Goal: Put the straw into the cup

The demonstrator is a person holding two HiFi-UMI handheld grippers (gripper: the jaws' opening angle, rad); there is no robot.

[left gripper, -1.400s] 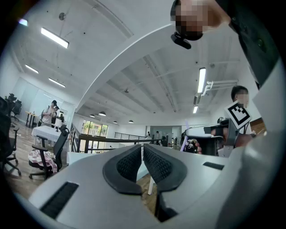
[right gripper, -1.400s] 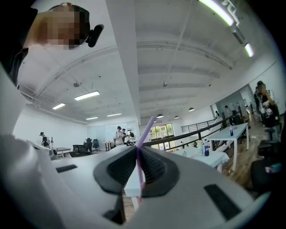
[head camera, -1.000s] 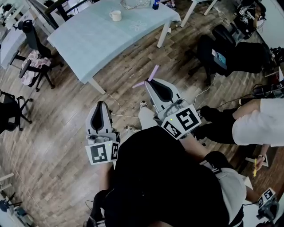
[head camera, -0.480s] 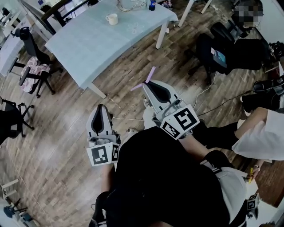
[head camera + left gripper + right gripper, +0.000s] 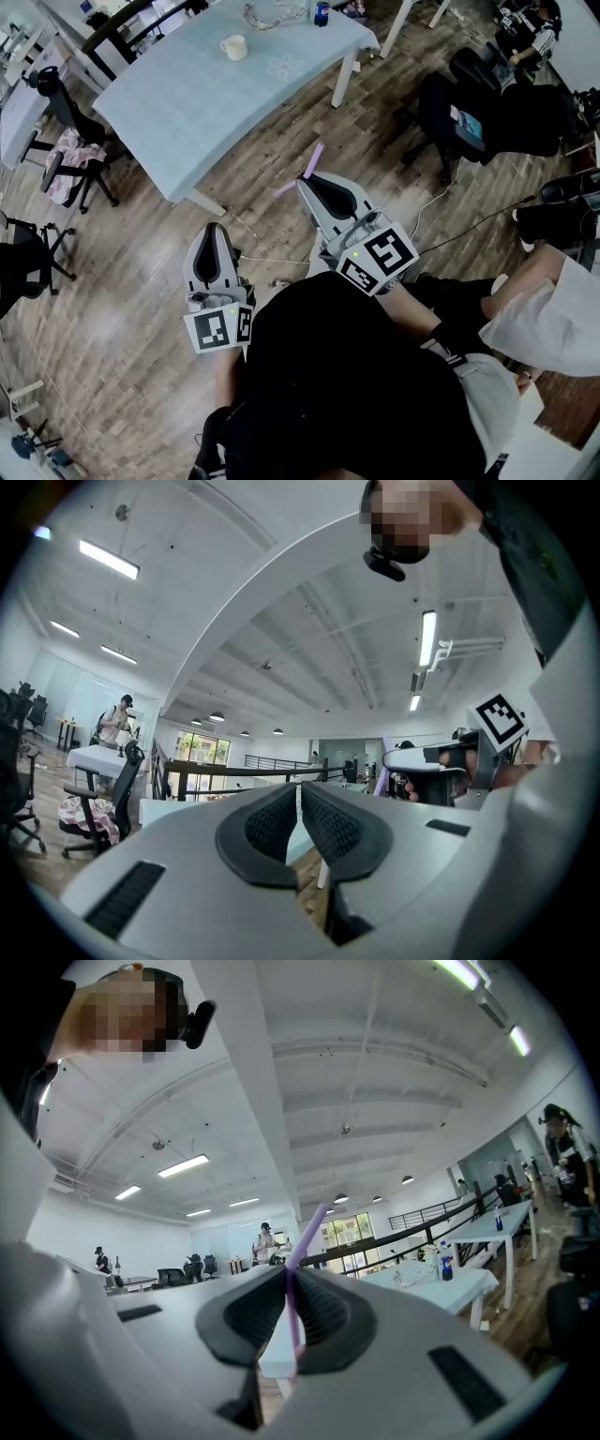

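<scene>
A white cup [image 5: 233, 47] stands on the far part of a pale blue table [image 5: 187, 108], well ahead of both grippers. My right gripper [image 5: 305, 178] is held level over the wooden floor, shut on a purple straw [image 5: 315, 157]. The straw's bent ends stick out above and to the left of the jaws. In the right gripper view the straw [image 5: 302, 1237] runs upright between the dark pads. Lower left in the head view, my left gripper [image 5: 214, 228] has its jaws together with nothing between them; its pads [image 5: 272, 817] nearly meet.
A table leg [image 5: 204, 202] stands just ahead of the left gripper. Black office chairs [image 5: 61, 89] sit left, another chair [image 5: 450, 112] right. A person's white sleeve [image 5: 553, 319] is at the right edge. Cables [image 5: 441, 220] lie on the floor. A bottle [image 5: 322, 11] stands on the table's far edge.
Both grippers have been carried forward towards the table, the straw still in the right one. The table edge sits closer in view. The person at the right has drawn back.
</scene>
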